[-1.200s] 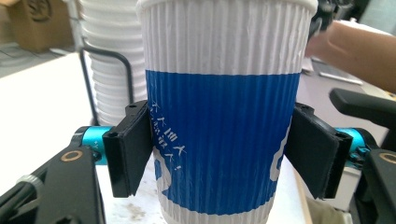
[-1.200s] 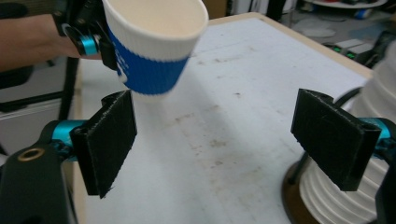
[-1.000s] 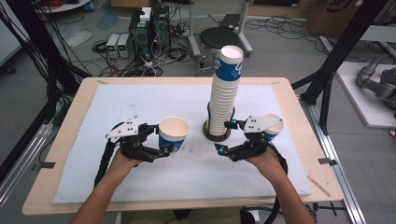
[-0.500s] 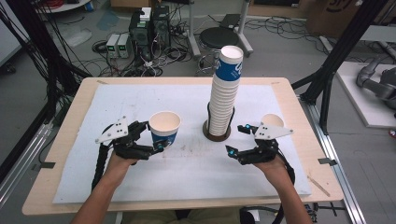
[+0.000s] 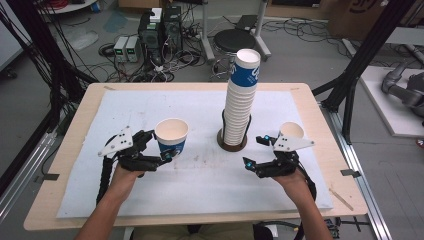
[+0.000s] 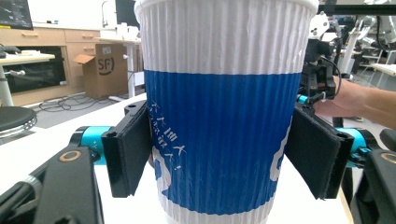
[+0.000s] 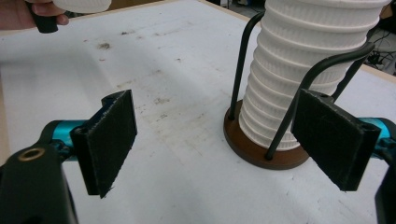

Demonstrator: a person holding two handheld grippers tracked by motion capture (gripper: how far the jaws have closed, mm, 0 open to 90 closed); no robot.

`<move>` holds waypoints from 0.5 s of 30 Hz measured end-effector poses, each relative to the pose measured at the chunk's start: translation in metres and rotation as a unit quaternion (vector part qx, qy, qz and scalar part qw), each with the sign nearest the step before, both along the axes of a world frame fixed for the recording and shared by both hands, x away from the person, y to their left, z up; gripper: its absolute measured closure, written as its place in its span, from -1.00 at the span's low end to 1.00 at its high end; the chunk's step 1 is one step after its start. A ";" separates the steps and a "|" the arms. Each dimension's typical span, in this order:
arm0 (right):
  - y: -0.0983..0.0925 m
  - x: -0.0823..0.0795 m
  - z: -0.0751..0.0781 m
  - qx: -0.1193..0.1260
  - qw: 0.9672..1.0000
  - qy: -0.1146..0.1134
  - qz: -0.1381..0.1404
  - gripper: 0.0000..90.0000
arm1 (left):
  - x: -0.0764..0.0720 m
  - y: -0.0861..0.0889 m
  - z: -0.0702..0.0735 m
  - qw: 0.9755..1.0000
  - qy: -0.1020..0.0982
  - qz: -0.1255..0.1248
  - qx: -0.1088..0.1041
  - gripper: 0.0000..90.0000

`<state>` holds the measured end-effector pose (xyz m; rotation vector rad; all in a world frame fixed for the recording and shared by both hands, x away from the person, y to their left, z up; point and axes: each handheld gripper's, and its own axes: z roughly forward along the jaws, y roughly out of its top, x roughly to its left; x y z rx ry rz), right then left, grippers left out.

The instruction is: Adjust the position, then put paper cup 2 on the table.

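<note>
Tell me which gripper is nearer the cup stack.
Right. The right gripper sits open just beside the cup stack in its holder. The left gripper is farther off across the table, shut on a cup.

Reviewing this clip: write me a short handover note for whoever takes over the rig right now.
Left claw: shut on the blue-banded cup, upright, left of the stack.
Right claw: open, nothing between its pads, aimed at the cup stack in its wire holder.
Second cup stands on the table beyond the right hand.
Done: two cups are off the stack.
Left: probably set the held cup down and pull the next.
</note>
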<state>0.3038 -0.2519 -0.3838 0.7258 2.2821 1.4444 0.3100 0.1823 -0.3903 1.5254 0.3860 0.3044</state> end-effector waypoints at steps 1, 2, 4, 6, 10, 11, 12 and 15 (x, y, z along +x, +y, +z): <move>-0.001 -0.001 0.000 0.001 1.000 0.001 0.000 -0.68 | -0.001 0.000 0.000 1.000 -0.003 0.001 0.001 -0.40; -0.001 -0.001 0.000 0.001 1.000 0.001 0.001 -0.68 | -0.001 0.000 0.001 1.000 -0.004 0.001 0.001 -0.40; -0.002 -0.003 0.000 0.002 1.000 0.002 0.000 -0.68 | 0.000 0.000 0.001 1.000 -0.008 0.002 0.000 -0.40; -0.004 -0.003 0.000 0.004 1.000 0.001 -0.001 -0.68 | 0.000 0.000 0.001 1.000 -0.012 0.001 0.001 -0.40; -0.006 -0.003 -0.001 0.006 1.000 0.003 -0.006 -0.68 | 0.002 0.000 -0.001 1.000 -0.013 0.000 -0.001 -0.40; -0.006 -0.003 -0.001 0.007 1.000 0.005 -0.006 -0.68 | 0.003 0.001 -0.001 1.000 -0.012 0.001 -0.002 -0.40; -0.007 -0.003 -0.001 0.008 1.000 0.005 -0.007 -0.68 | 0.003 0.001 -0.001 1.000 -0.012 0.001 -0.004 -0.40; -0.007 -0.003 -0.002 0.007 1.000 0.007 -0.009 -0.68 | 0.004 0.002 -0.002 1.000 -0.013 -0.001 -0.007 -0.40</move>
